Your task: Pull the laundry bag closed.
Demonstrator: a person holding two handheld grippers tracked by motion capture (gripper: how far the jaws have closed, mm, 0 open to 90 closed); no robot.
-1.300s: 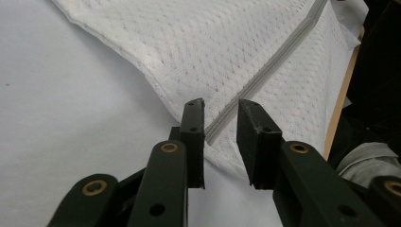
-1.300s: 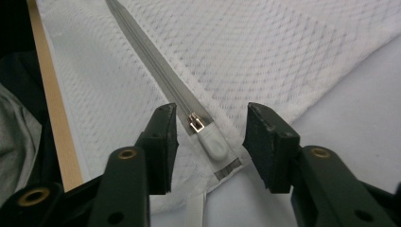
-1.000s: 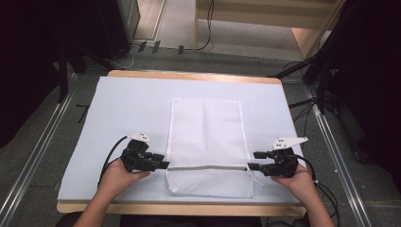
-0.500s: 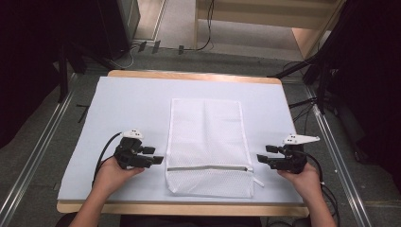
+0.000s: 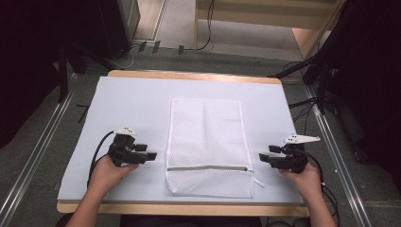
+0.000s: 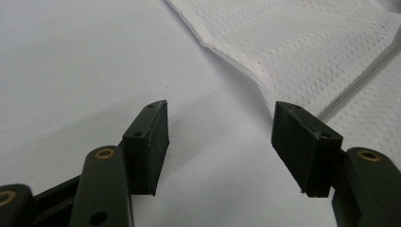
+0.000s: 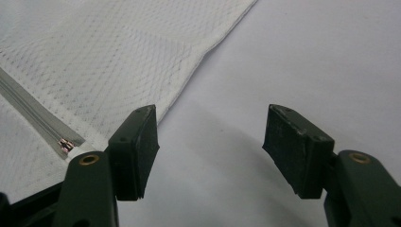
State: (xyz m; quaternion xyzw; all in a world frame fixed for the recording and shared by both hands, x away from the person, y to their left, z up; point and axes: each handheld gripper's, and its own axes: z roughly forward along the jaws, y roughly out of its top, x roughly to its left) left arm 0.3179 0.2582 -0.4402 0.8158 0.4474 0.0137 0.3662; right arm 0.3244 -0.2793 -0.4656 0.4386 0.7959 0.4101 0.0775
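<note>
A thin, limp white mesh bag (image 5: 208, 144) lies flat at table centre, probably best pinched at its hemmed edges, between the left gripper (image 5: 152, 156) at 9 o'clock and right gripper (image 5: 263, 158) at 3, both spread empty

- The person's left hand (image 5: 109, 169) enters from the bottom of the high view and grips the black two-jaw left gripper (image 5: 150, 155), which points toward the right gripper.
- In the left gripper view the two black jaws stand wide apart with nothing between them.
- The person's right hand (image 5: 302, 177) holds the black two-jaw right gripper (image 5: 261, 157) with a grey three-cornered plate on top, pointing toward the left gripper.
- In the right gripper view its jaws are also spread, empty.
- Both forearms are bare.
</note>
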